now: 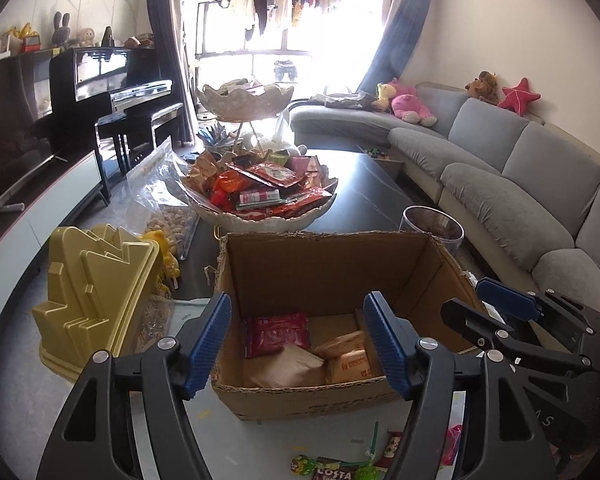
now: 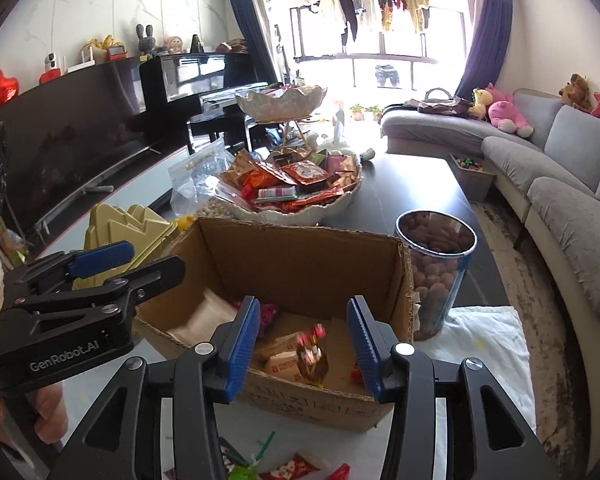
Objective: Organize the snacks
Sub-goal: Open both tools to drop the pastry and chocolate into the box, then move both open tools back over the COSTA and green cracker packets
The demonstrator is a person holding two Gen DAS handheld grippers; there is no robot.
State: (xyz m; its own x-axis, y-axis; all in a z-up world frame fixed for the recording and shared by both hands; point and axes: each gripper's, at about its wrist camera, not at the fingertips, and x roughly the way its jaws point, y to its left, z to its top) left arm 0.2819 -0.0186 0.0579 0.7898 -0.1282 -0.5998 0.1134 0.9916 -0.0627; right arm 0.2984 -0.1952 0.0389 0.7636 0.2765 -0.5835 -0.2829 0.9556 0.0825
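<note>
Sunlit living room's surface is carrying an open brown cardboard box (image 1: 332, 280), lying directly ahead below both half-open, empty tools, left tool (image 1: 298, 344) and right tool (image 2: 304, 344), a blurred small wrapped snack (image 2: 312, 354) dropping between the right's pads.

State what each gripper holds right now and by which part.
Nothing. The left gripper and the right gripper stand open over the cardboard box; a blurred snack lies between the right pads, untouched.

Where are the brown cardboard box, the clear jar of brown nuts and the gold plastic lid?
Brown cardboard box (image 2: 300, 256): right wrist view, inner back wall.
Clear jar of brown nuts (image 2: 436, 276): right wrist view, side wall.
Gold plastic lid (image 1: 96, 292): left wrist view, ridged top.
</note>
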